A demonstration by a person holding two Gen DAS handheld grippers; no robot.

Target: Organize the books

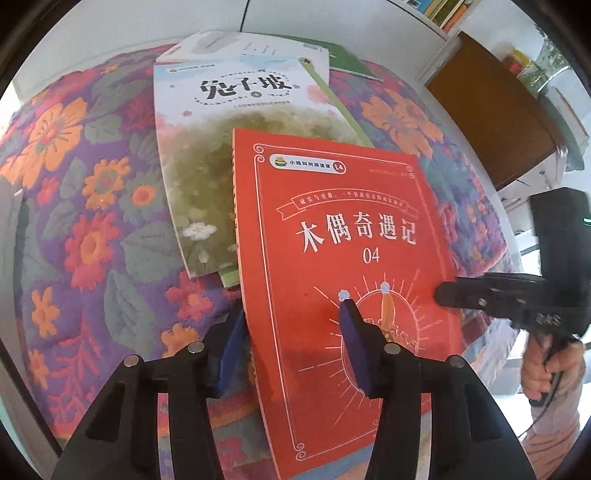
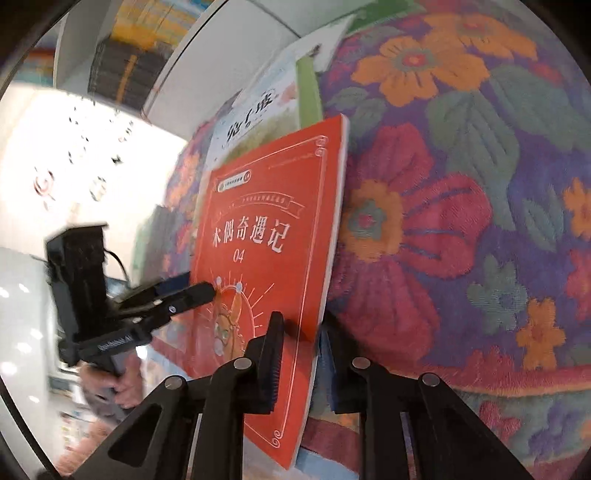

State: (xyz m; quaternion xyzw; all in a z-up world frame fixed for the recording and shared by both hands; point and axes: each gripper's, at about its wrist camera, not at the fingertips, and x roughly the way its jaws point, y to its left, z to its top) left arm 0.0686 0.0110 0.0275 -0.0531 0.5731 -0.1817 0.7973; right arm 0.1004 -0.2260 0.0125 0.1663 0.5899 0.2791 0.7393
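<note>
red book: we had the red book (image 1: 343, 258) with the white title and "04" lying cover-up at the near edge of the bench, its lower end sticking out past that edge, and its top end resting on the pale book.
pale book: the pale book (image 1: 236, 155) with the greenish watercolor cover sat further in toward the middle of the bench, partly under the red one, with a green edge showing along its side.
other books: a white book (image 1: 243, 48) and a green book (image 1: 351, 61) were tucked behind it near the far edge, only partly in view.
bench: the bench was covered in a purple floral cloth (image 1: 92, 221) with big orange and red flowers.
left tongs: our left tongs (image 1: 291, 343) were straddling the spine side of the red book, one blue pad out past the spine and the other on the cover. The pads were apart, and from the left wrist view they didn't look pressed onto the book.
right tongs: our right tongs (image 2: 299, 354) were clamped on the red book's opposite long edge, one pad on the cover, the other underneath, pretty clear in the right wrist view.
hands: a hand (image 1: 546, 373) was wrapped around the right tongs' handle off the bench edge, and another hand (image 2: 118, 384), blurry, held the left one.
background: a brown cabinet (image 1: 491, 122) stood beyond the far corner, with some shelved books (image 1: 447, 14) above it, too blurry to read.
</note>
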